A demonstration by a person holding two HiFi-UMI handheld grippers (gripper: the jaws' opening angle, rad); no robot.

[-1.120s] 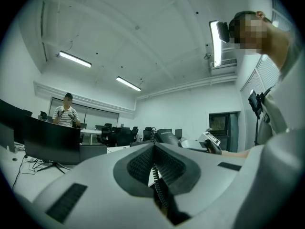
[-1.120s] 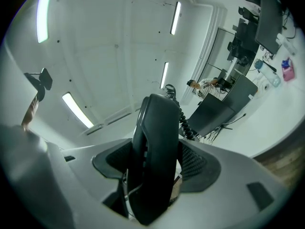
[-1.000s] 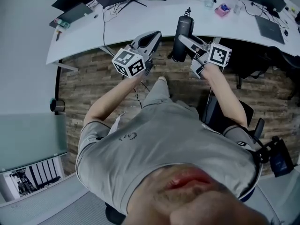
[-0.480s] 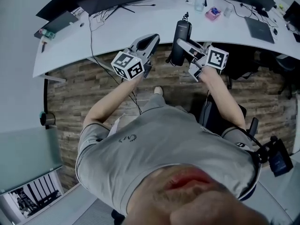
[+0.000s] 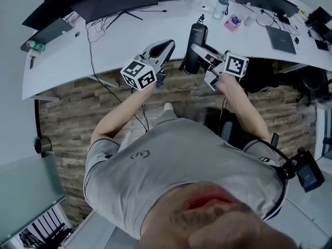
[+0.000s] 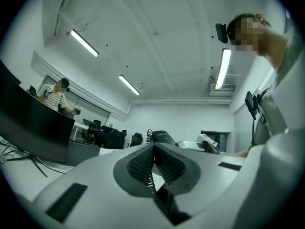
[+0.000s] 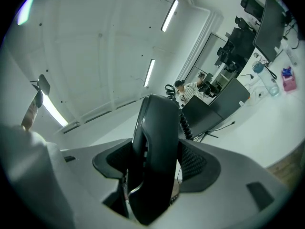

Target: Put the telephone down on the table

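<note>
**Telephone pinched in the right jaws at the desk's near edge; left jaws pressed together, empty**

In the head view, the left gripper (image 5: 167,44) hangs over the near edge of the white curved desk (image 5: 155,25), with its marker cube toward the person. Only the left gripper view settles its state. There the left gripper (image 6: 153,148) has its two ribbed pads meeting along one line, with nothing between them. That view also shows a dark monitor (image 6: 33,132) at the left, and another person (image 6: 55,97) in a striped shirt beyond it.

Just right of the left gripper, the black telephone (image 5: 195,39) stands roughly upright. Its top is over the desk surface and its lower end is over the desk's edge. The head view cannot tell whether it touches the desk. The right gripper (image 5: 197,49) reaches it from the right.

The right gripper view shows the grip. The right gripper (image 7: 153,168) has its jaws pinching the telephone (image 7: 157,123), with one pad on each flank. The handset's upper part rises well above the jaws, and a coiled piece (image 7: 184,120) shows just behind its right side.

Further right on the desk, well apart from the telephone, stand a bottle (image 5: 221,7), a small pink thing (image 5: 232,21) and a closed dark laptop (image 5: 280,37).
</note>
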